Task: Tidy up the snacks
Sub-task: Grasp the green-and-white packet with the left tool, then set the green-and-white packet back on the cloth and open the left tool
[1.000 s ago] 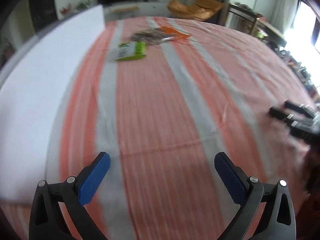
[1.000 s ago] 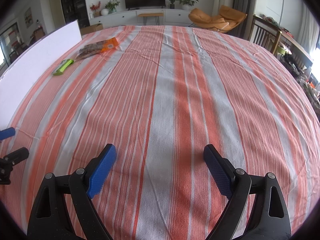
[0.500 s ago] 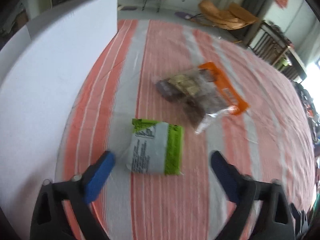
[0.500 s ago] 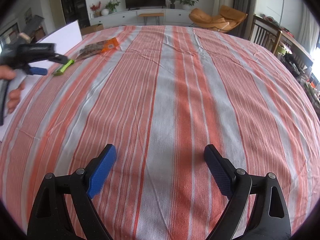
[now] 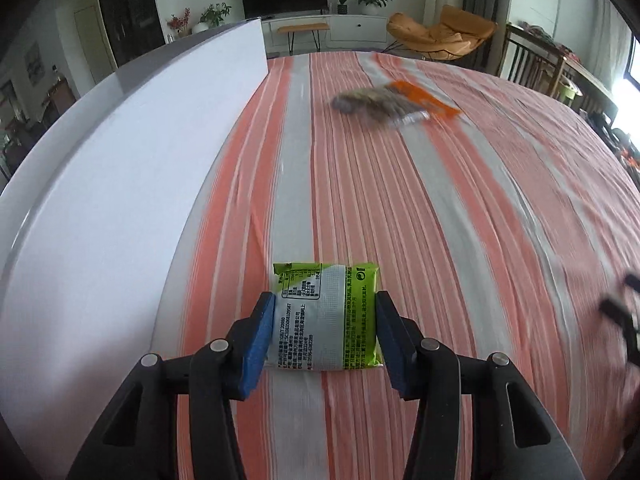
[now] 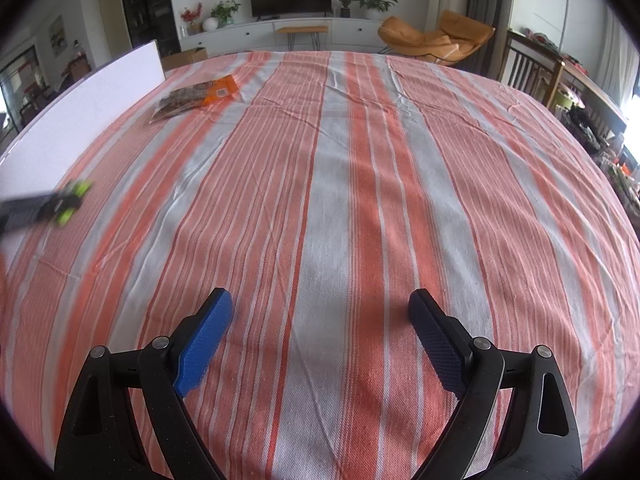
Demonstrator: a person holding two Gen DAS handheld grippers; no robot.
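The left gripper (image 5: 325,330) has its blue fingers (image 5: 259,335) squeezed on both sides of the green snack pack (image 5: 326,316), which lies on the striped bench (image 5: 440,216). The orange snack bag (image 5: 394,105) sits far ahead, nearer the left gripper. The right gripper (image 6: 320,332) is wide open, holding nothing.

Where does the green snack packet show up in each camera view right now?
Left wrist: green snack packet low centre, between the left gripper pads.
Right wrist: far left edge, blurred.
Shared landmark: orange snack bag beside the white board.
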